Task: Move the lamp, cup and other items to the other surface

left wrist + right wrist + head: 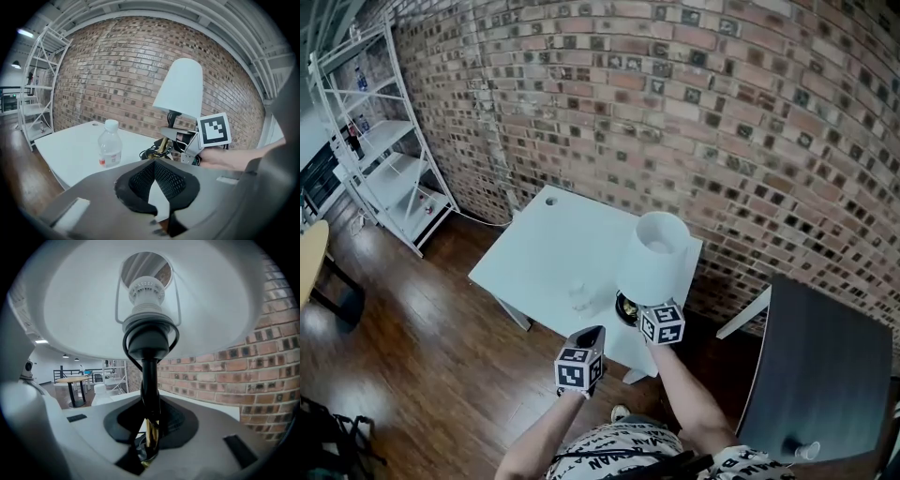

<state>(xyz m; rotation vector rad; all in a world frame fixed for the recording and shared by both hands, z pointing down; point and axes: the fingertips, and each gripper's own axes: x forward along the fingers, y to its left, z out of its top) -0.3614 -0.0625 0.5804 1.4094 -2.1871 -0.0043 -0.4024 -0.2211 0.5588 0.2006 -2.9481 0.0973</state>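
Note:
A white-shaded lamp stands near the front right corner of the white table. My right gripper is shut on its thin dark stem just above the brass base, with the shade filling the right gripper view overhead. A clear plastic bottle stands upright left of the lamp. My left gripper hovers at the table's front edge, short of the bottle. It is open, and only the tabletop shows between its pads. The left gripper view also shows the lamp and the right gripper.
A dark table stands to the right, with a small white cup on its near corner. A brick wall runs behind the white table. White shelving stands at the far left, beside a round wooden table.

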